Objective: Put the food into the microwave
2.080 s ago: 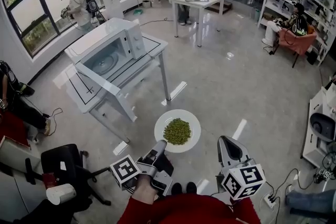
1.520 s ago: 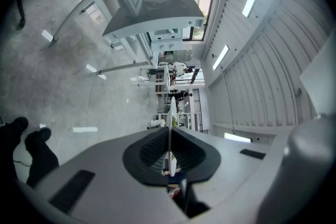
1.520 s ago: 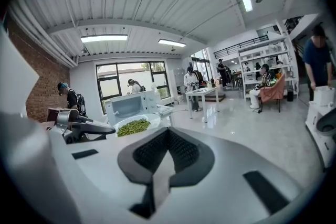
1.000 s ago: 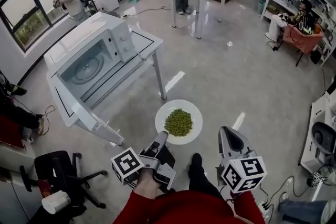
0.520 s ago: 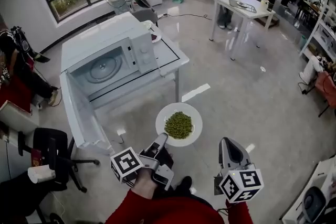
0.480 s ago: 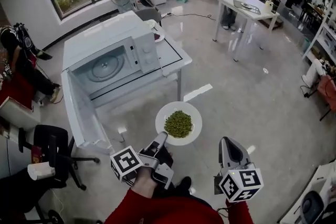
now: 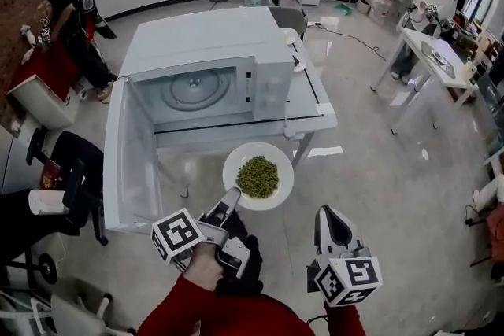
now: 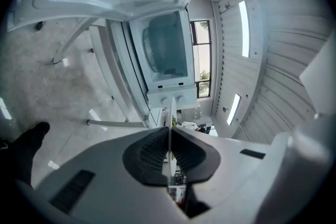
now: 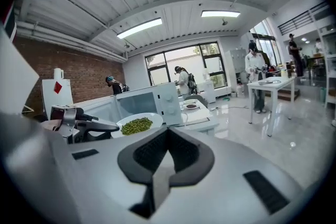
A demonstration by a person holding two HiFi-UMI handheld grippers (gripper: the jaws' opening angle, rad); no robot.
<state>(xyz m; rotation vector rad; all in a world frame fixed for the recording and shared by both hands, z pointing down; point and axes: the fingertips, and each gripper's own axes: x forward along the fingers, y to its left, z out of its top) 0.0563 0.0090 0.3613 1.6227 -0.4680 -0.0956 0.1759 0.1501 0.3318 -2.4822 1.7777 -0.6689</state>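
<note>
A white plate [image 7: 236, 166] heaped with green peas [image 7: 257, 175] hangs in the air just before the white table [image 7: 315, 110]. My left gripper [image 7: 233, 194] is shut on its near rim; in the left gripper view the plate [image 8: 170, 123] shows edge-on between the pads. The white microwave [image 7: 206, 43] stands on the table with its door [image 7: 130, 161] swung wide open to the left and its glass turntable [image 7: 195, 90] bare. My right gripper [image 7: 325, 213] hovers to the right of the plate, shut and holding nothing. The right gripper view shows the peas [image 9: 136, 125] and the microwave [image 9: 157, 102].
A small dish [image 7: 289, 35] sits on the table behind the microwave. A black office chair [image 7: 75, 169] stands left of the open door. Several people stand about the room, and another white table [image 7: 431, 59] is at the far right.
The view has swung round so the microwave's open front now faces me and lies closer. Both grippers and the plate have travelled toward it; the grip on the plate is unchanged.
</note>
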